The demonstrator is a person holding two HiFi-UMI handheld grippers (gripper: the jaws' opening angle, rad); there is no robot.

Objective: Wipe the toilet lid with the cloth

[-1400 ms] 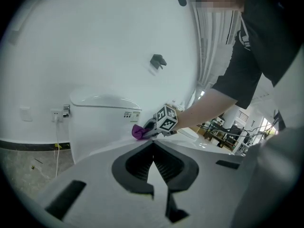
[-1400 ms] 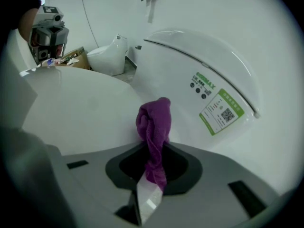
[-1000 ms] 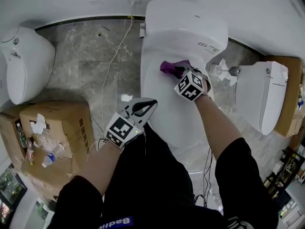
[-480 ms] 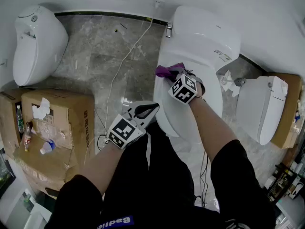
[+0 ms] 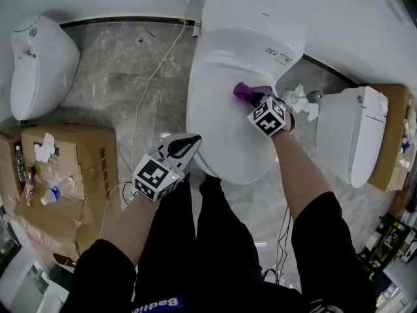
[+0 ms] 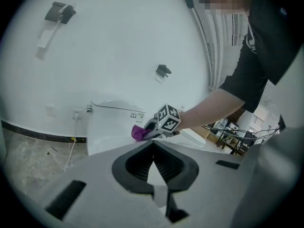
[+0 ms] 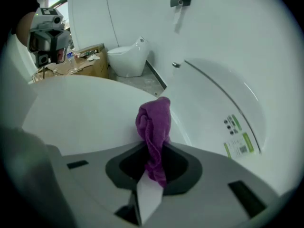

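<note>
Two grippers, one job: right gripper [image 5: 255, 102] is clamped on the purple cloth [image 5: 245, 91], holding it bunched vs the toilet lid [image 5: 218, 119] near the hinge end, prob. so it drags w/o slipping; left gripper [image 5: 187, 142] is closed, empty, held off by the lid's front edge

My right tongs [image 5: 258, 101] pin a purple cloth [image 5: 247, 91] to the white toilet lid [image 5: 218, 119], toward its right side. My left tongs [image 5: 184, 145] hang closed and empty by the lid's front-left edge. A cardboard box [image 5: 65, 168] sits left.
</note>
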